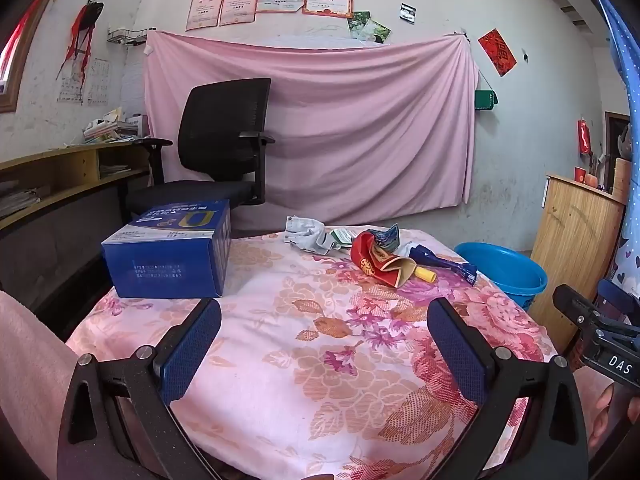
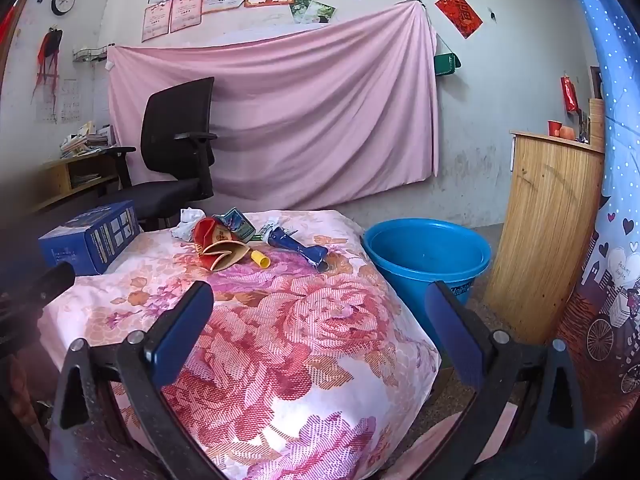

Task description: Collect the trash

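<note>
Reading "DAS": label on right gripper (image 1: 592,332); fingers apart.

My left wrist view faces forward, low over the near table (image 1: 320,360) edge; right view sits rightward, sharing the trash (image 2: 224,240) ahead.

Bare floral cloth (image 1: 320,340) lies open ahead; blue box (image 1: 172,252) blocks far-left.

tablecloth (image 2: 304,320): woven floral cloth | bucket (image 2: 424,256): glossy plastic | cabinet (image 2: 548,232): wood
</note>
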Tool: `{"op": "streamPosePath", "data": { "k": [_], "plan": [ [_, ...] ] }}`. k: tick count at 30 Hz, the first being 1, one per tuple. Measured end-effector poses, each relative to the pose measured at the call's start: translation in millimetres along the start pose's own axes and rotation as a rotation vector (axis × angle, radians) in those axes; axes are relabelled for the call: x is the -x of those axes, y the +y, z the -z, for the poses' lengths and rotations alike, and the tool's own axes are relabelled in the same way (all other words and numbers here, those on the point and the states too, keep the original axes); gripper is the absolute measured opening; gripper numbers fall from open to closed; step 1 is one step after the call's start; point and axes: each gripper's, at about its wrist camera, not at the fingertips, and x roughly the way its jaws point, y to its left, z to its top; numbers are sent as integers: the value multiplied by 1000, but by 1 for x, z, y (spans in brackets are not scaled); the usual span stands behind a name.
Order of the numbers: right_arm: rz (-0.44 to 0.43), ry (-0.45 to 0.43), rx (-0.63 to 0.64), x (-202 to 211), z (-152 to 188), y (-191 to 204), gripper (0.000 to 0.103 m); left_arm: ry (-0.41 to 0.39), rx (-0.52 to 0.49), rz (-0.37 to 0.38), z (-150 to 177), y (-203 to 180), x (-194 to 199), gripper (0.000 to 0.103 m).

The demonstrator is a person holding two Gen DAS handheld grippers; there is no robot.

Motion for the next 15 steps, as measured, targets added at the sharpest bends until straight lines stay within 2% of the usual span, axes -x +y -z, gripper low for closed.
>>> {"op": "streamPosePath", "data": {
  "k": [15],
  "plan": [
    [1,-7,-1,0,0,1,103,6,3,8,3,1,2,101]
  ]
}}
